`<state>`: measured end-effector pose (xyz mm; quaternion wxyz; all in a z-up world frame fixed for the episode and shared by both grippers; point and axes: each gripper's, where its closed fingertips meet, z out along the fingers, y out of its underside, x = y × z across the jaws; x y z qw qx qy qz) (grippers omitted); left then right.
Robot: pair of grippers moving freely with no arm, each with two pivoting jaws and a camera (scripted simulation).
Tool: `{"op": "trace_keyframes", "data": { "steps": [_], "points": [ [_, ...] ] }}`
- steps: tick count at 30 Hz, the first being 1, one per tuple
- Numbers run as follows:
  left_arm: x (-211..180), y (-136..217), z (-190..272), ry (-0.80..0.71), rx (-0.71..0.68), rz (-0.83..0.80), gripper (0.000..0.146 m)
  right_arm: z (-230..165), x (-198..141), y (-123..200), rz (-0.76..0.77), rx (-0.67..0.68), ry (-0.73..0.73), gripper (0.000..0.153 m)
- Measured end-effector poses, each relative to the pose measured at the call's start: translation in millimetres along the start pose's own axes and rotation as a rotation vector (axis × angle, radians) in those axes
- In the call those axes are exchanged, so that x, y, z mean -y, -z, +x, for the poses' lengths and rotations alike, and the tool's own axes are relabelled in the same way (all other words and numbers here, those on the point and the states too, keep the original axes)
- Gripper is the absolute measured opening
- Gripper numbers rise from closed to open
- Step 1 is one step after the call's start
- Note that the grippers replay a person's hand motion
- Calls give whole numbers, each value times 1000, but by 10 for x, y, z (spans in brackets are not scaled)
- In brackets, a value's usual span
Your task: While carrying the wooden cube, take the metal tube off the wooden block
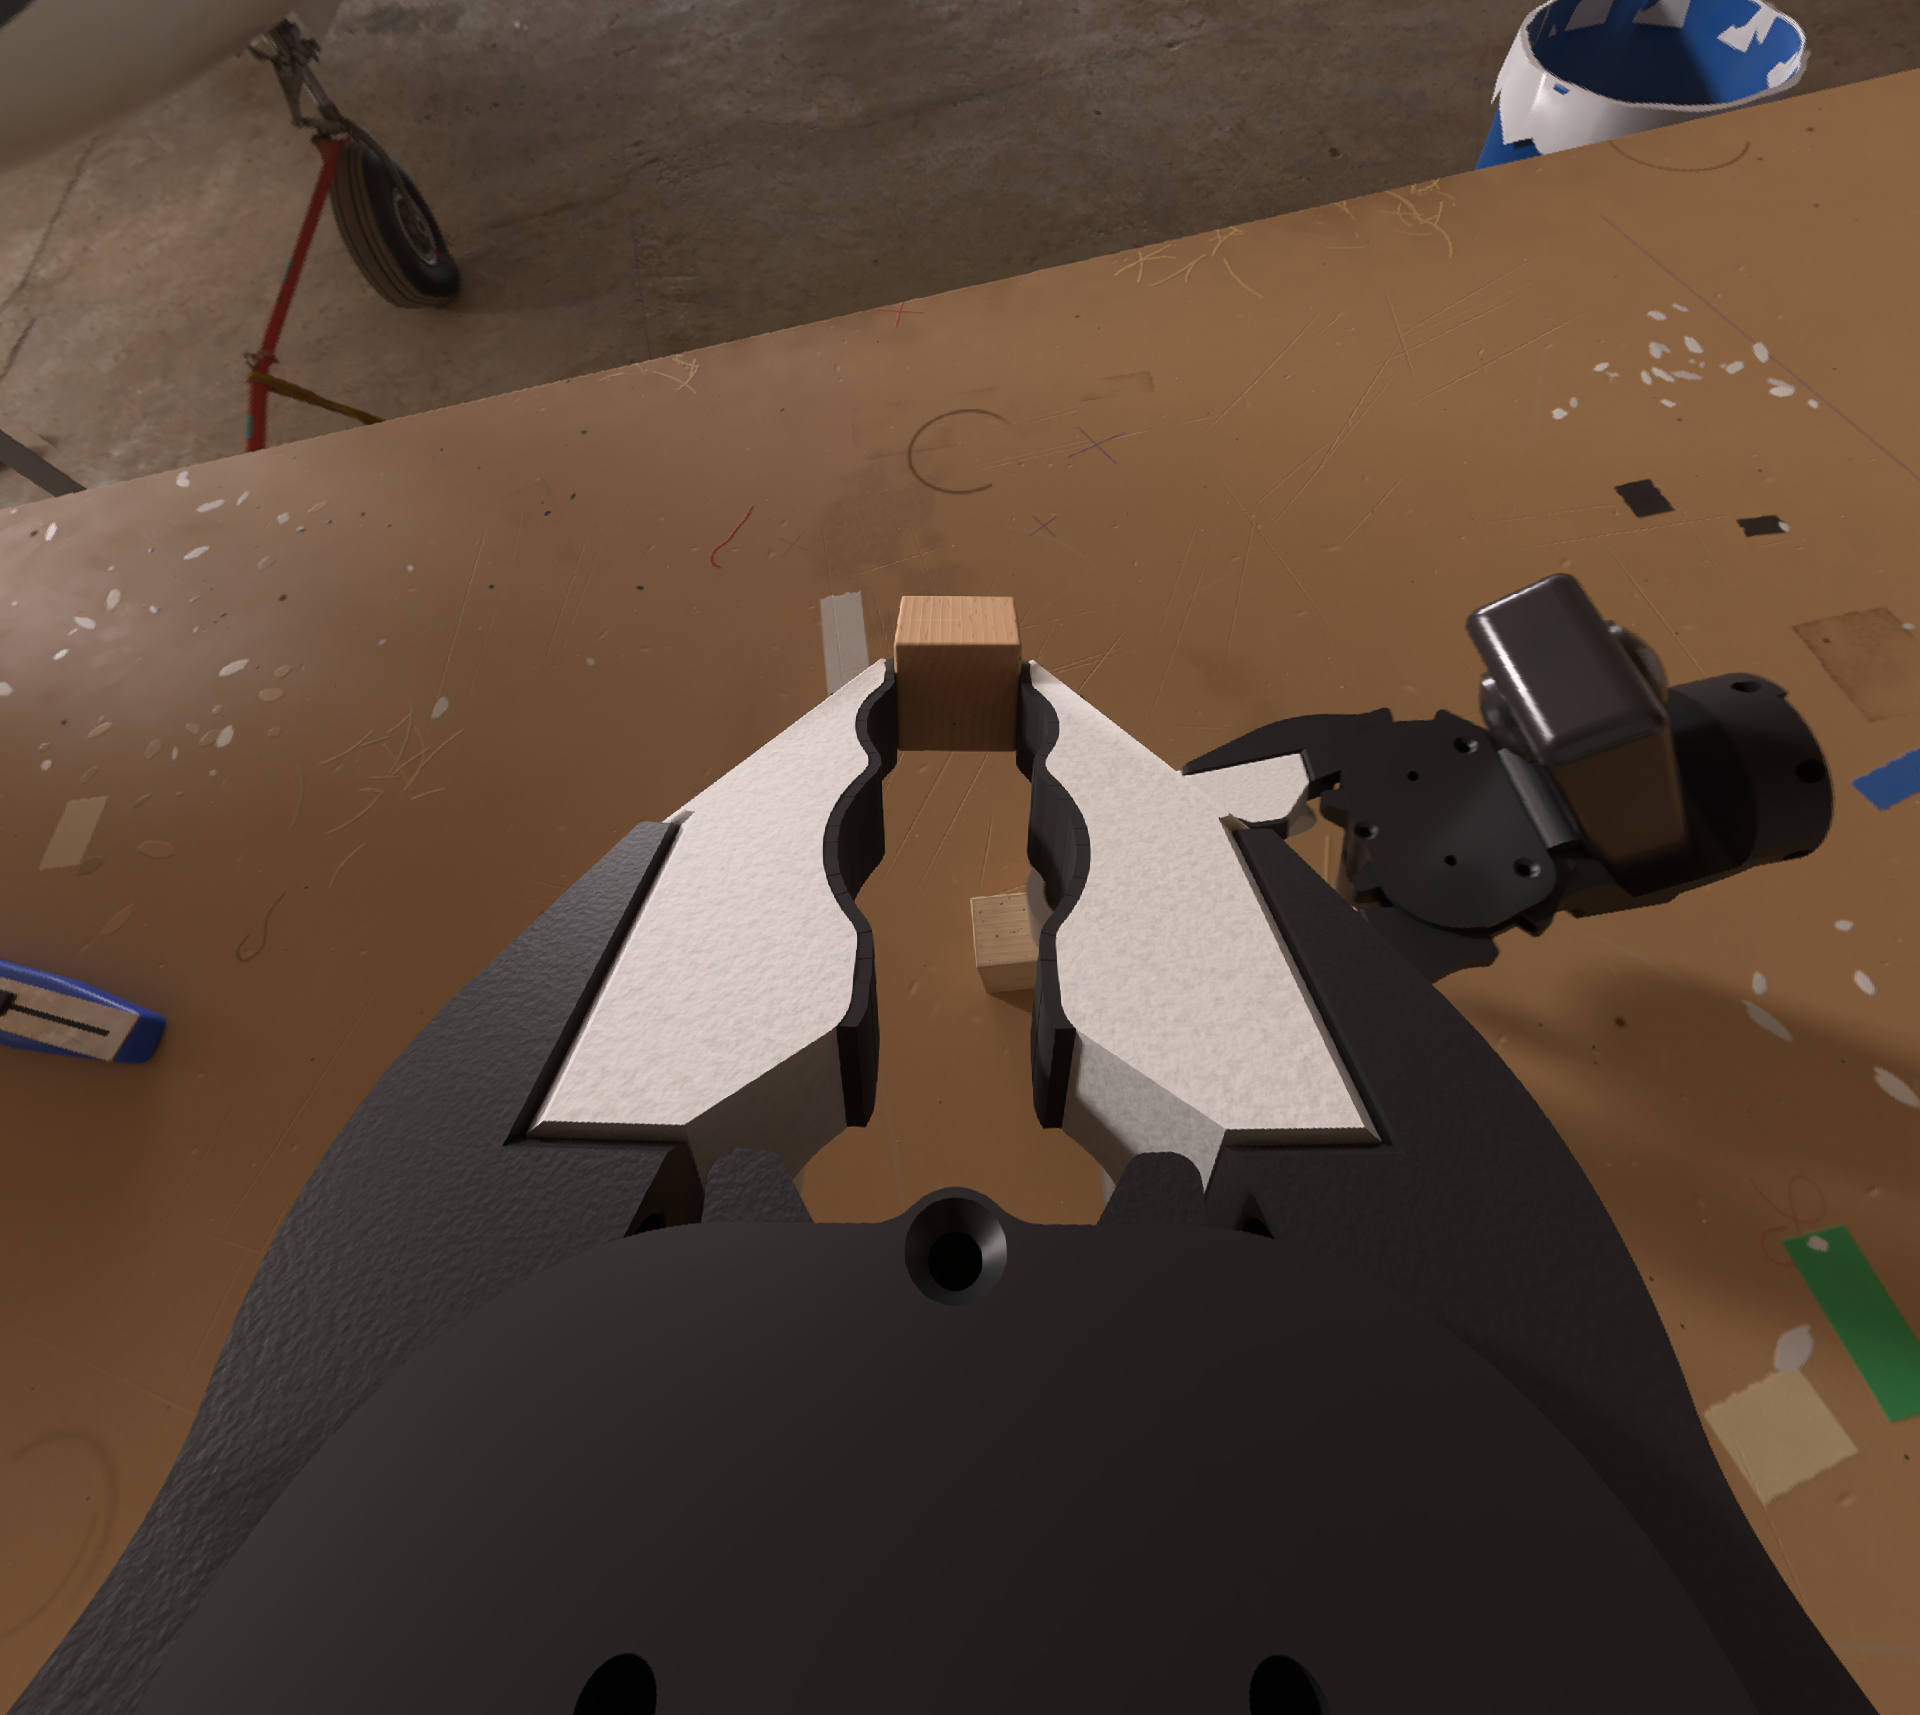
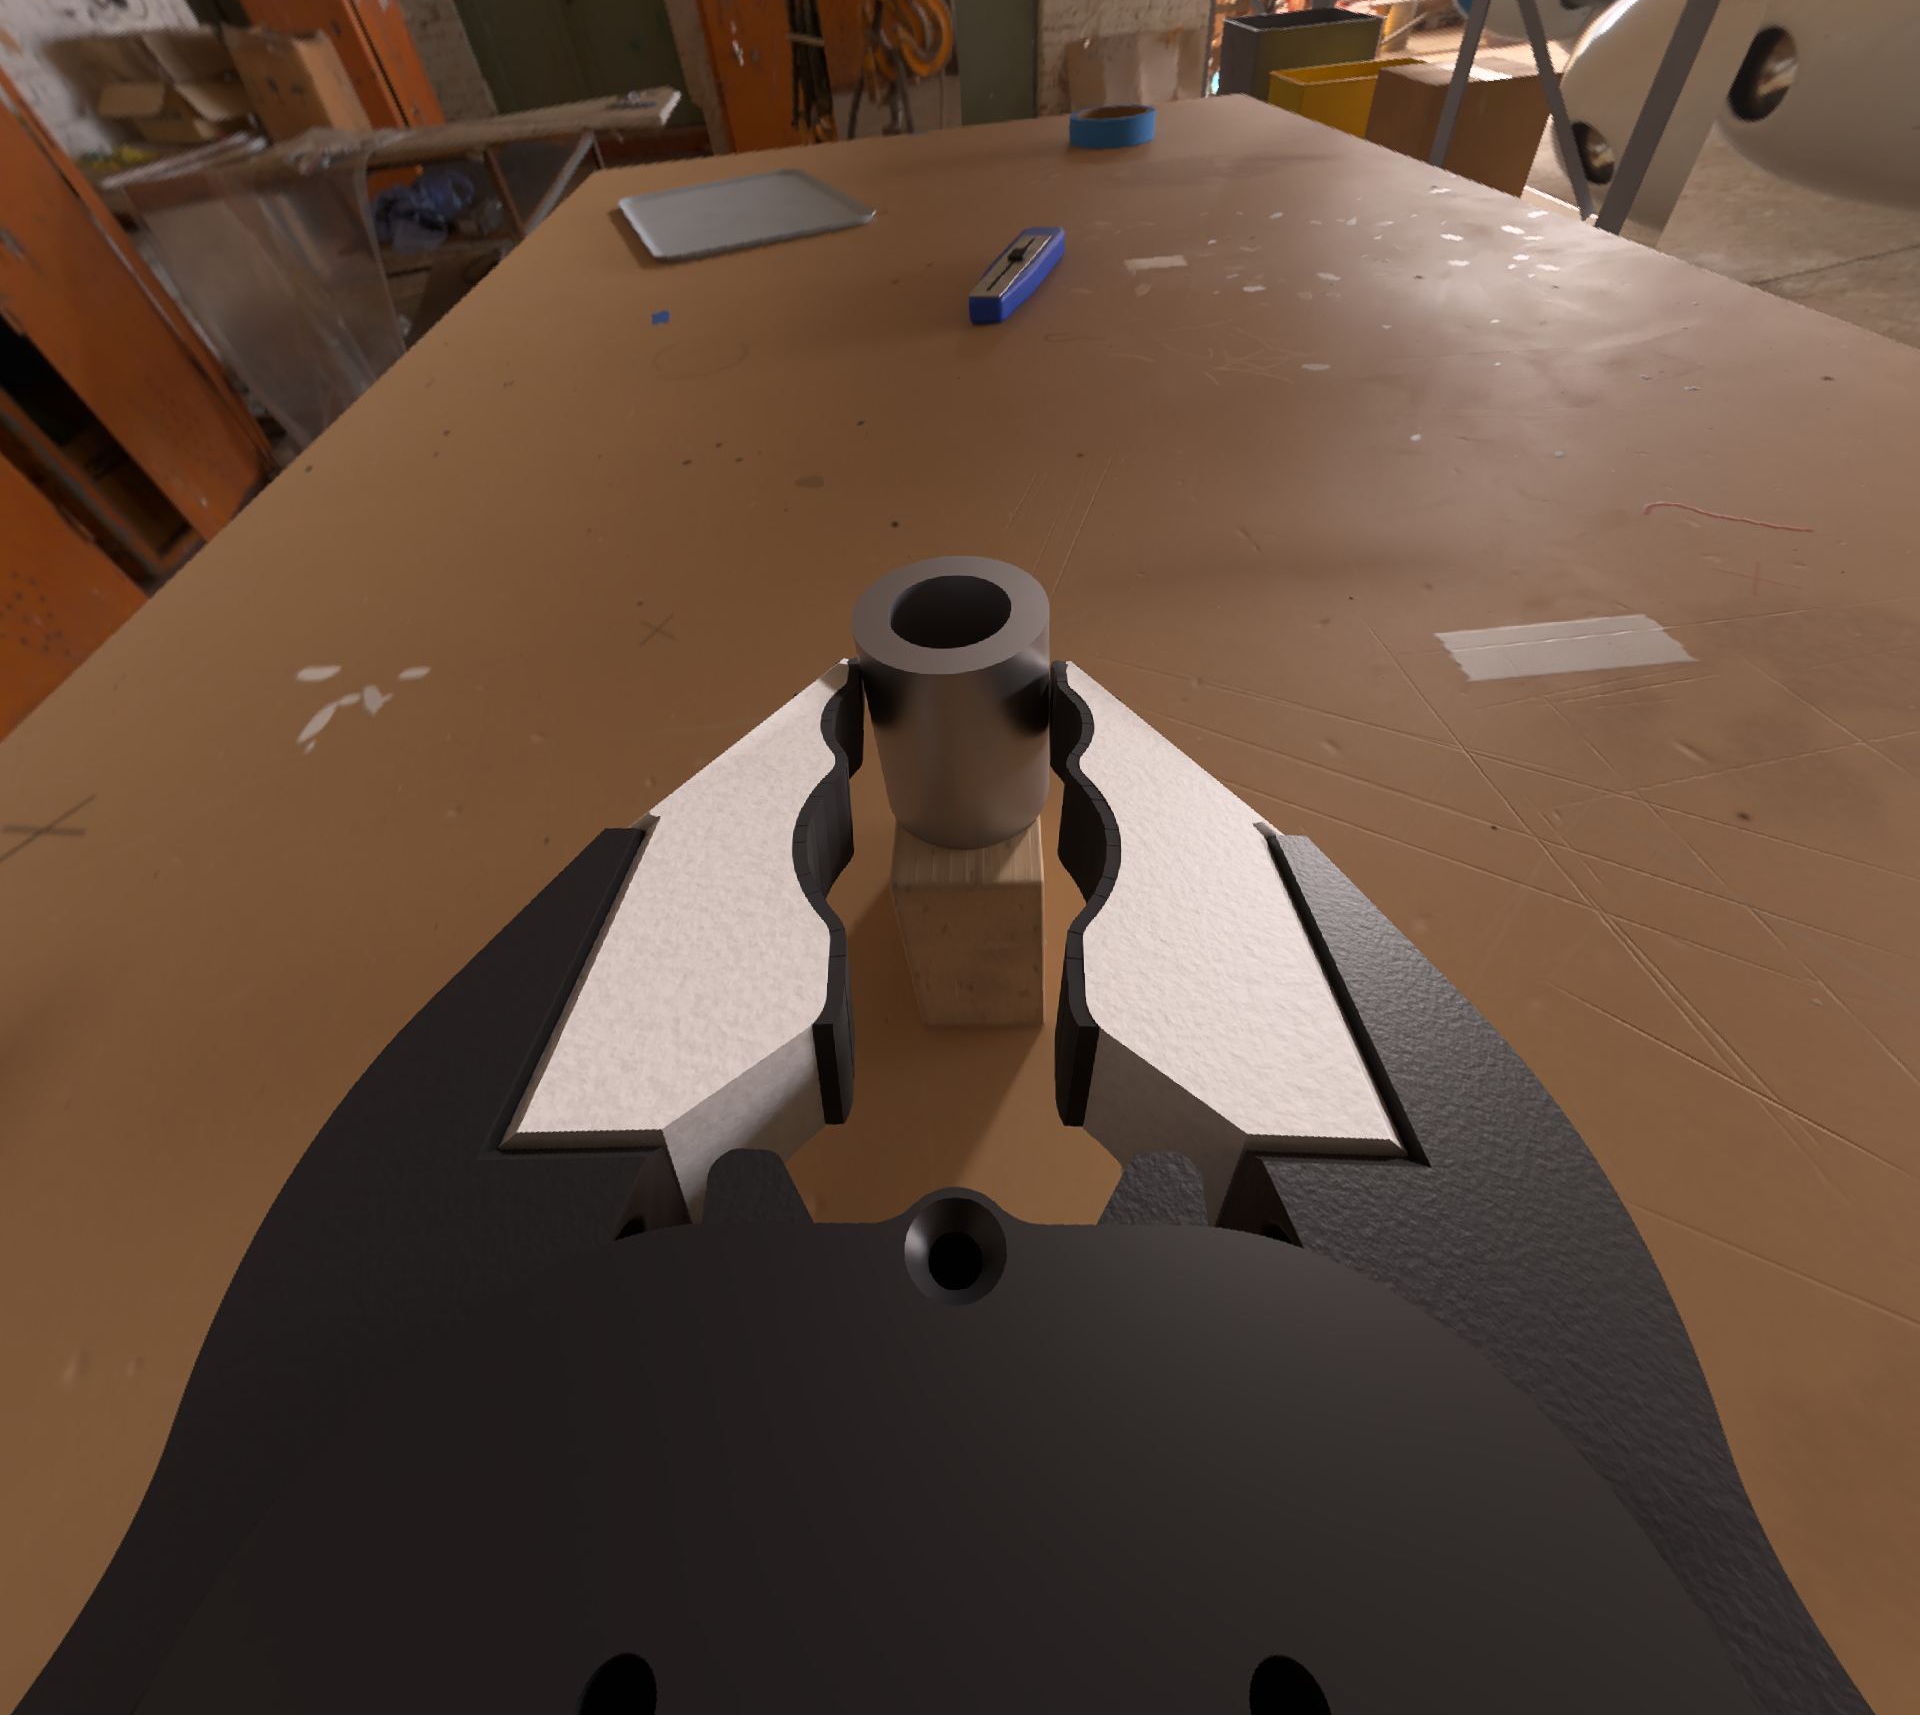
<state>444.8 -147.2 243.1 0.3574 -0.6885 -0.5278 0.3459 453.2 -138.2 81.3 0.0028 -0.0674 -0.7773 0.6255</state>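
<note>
Left claw clamped on wooden cube; right claw clamped on metal tube.

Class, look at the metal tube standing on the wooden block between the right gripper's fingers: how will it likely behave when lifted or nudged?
The metal tube looks thick-walled, so probably heavy and rigid. Its smooth round side may slip in the right gripper. Upright on the narrow wooden block, it could tip, then roll.

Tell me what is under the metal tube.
The wooden block stands under the tube, on the table. The tube's bottom rim hides whether they touch.
</note>
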Motion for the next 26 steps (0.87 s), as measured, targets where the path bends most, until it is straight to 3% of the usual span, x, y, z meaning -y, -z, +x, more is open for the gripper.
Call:
{"op": "trace_keyframes", "data": {
  "steps": [6,14,18,21,26],
  "points": [
    [22,-10,45,-13,-10,2,21,-5,-138,564,-61,53,41,35],
    [103,-83,216,-57,-44,-4,21,280,-434,2107,-92,6,36,35],
    [182,-124,436,-116,-98,-1,21,333,-556,2692,-92,41,15,35],
    [312,-150,773,-187,-225,47,21,358,-623,2905,-95,60,31,35],
    [527,-206,1353,-278,-460,134,21,381,-631,2960,-73,74,41,35]
  ]
}}
